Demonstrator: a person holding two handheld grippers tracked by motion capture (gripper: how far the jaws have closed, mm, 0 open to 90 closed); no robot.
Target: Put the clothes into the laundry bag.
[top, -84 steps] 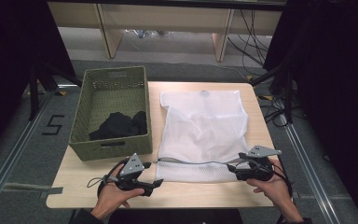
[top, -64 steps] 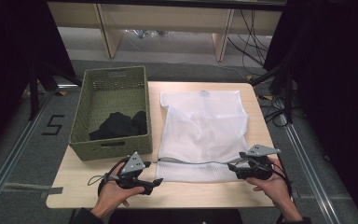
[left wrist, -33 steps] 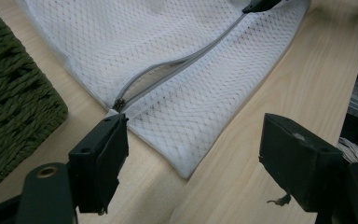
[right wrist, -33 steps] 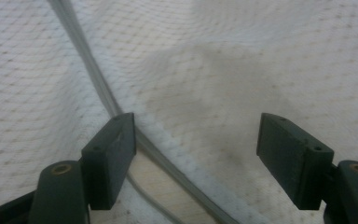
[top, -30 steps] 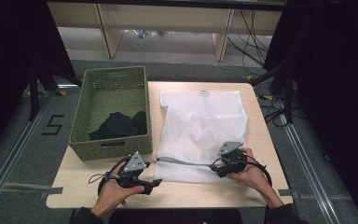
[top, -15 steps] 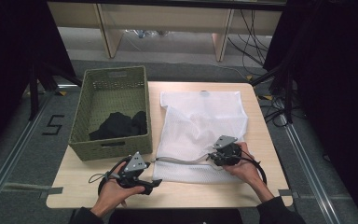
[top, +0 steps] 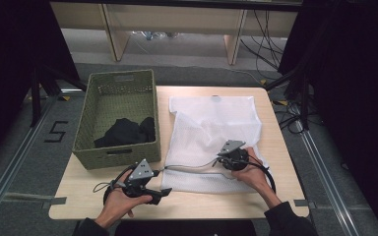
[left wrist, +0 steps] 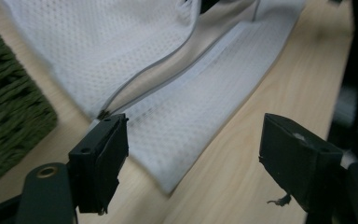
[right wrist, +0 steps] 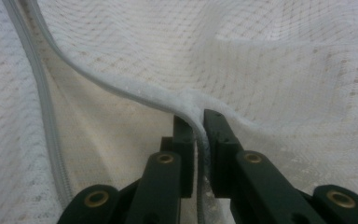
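A white mesh laundry bag [top: 211, 123] lies flat on the wooden table [top: 280, 196], its zippered mouth [top: 189, 169] along the near edge. My right gripper [top: 218, 164] has just been closing and is shut on the upper zipper edge [right wrist: 135, 95], which it holds raised off the lower layer. In the right gripper view the jaws pinch the mesh hem between them [right wrist: 199, 128]. My left gripper [top: 165, 192] rests open at the bag's near left corner [left wrist: 168, 182]. The corner lies between the wide jaws of the left gripper [left wrist: 193, 158], and the pads do not touch it.
A green woven basket [top: 120, 158] stands left of the bag with black clothing [top: 125, 133] in it. Its wall [left wrist: 9, 107] is close to my left jaw. The table's near edge runs just below both hands. Cables and shelving sit on the floor beyond.
My right hand has slid left from the bag's near right corner to the middle of its edge, and its jaws have shut on the upper zipper hem. The left hand has stayed put.
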